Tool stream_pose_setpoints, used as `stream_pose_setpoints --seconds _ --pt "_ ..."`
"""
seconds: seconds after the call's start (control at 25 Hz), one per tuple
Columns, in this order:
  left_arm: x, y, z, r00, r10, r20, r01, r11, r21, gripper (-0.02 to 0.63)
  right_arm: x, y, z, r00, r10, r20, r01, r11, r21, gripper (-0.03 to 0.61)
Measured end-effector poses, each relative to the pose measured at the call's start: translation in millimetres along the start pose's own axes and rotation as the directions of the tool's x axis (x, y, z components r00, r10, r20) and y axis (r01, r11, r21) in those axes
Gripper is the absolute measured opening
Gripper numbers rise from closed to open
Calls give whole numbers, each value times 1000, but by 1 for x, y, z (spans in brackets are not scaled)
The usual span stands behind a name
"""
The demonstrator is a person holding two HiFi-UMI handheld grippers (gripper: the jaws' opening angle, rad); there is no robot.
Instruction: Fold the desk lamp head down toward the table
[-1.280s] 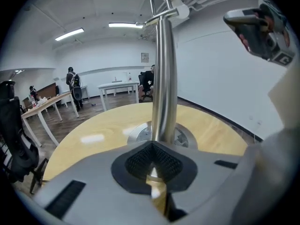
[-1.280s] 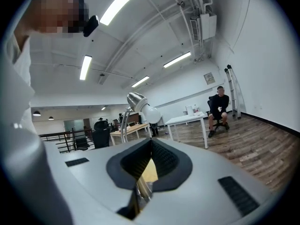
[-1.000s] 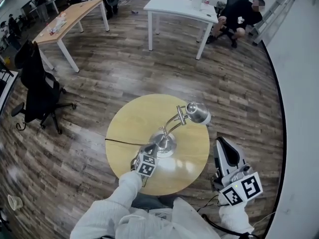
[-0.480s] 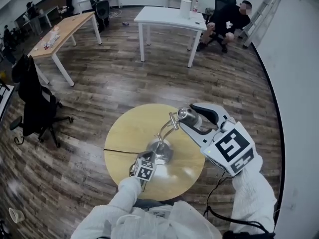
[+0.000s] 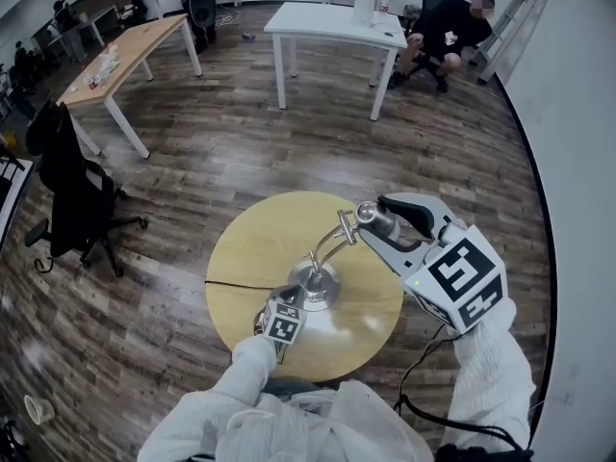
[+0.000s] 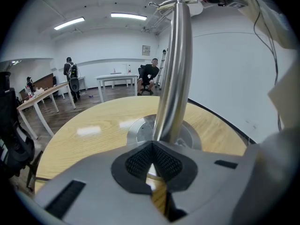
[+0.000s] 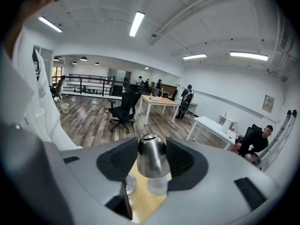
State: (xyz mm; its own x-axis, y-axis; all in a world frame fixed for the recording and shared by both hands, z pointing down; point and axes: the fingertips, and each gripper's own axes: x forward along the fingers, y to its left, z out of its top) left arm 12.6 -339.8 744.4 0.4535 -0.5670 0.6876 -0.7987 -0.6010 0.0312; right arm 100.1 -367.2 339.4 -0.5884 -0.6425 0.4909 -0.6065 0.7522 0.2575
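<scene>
- Left claw (image 6: 152, 148), jaws together, sits at 7 o'clock of the base (image 5: 315, 287). Its tips are just beside the base; I cannot tell whether they touch. It looks like a brace.
- The base stands near the middle of the table (image 5: 241, 258). The stem (image 6: 171, 69) rises from it and bends toward 2 o'clock.
- Right claw (image 7: 151, 159): a second ago it hung off the table's edge at 4 o'clock. Now it is up at the head, and its jaws have just been opening. They stand wide, with the head between the pads and no clear squeeze.
- Head (image 5: 377, 219): raised over the table, not yet folded down.
- The reach looks finished. Closing on the head and pressing it down likely comes next.
</scene>
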Motion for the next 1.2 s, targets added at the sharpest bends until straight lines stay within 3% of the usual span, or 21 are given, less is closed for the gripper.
stream_pose_setpoints --seconds 0.28,0.64,1.0,1.2 --pt "1 1 -5 1000 -4 -5 4 1000 -6 2 1 -14 -27 998 19 -54 -15 997 77 187" --pt "3 2 -4 1000 9 10 -9 1000 -24 0 8 -48 -109 987 22 -160 16 973 229 190" --pt "4 2 -3 1000 11 0 -11 1000 -29 0 27 -56 -182 974 148 -171 -63 904 423 196" --pt "4 2 -1 1000 25 11 -25 998 -53 0 41 -54 -213 975 188 -121 -99 848 521 199"
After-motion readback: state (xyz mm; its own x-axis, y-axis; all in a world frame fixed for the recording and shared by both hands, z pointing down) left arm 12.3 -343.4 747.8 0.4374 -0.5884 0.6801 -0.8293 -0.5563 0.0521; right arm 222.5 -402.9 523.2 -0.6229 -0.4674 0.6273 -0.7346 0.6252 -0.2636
